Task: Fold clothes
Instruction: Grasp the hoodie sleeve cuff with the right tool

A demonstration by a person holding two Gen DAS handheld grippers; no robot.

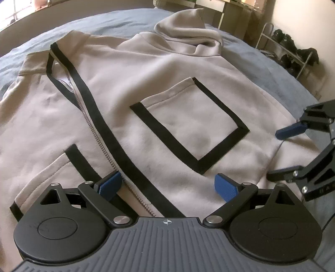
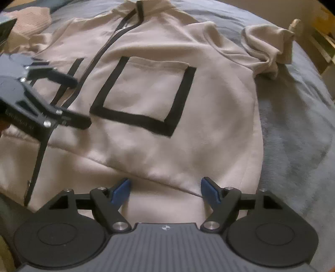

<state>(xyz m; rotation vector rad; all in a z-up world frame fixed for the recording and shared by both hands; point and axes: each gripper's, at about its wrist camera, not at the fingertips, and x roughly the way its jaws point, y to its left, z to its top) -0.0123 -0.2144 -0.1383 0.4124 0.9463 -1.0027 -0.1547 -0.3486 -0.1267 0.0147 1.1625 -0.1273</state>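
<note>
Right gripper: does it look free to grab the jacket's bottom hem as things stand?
Probably yes. The right gripper is open just above the jacket hem, nothing between; the left gripper is off to its side.

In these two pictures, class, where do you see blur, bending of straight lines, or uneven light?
Left wrist view: sharp; the blue bedspread curves from the fisheye, with bright glare at the top left. Right wrist view: softer overall; the left gripper is blurred, and the jacket looks dimmer.
</note>
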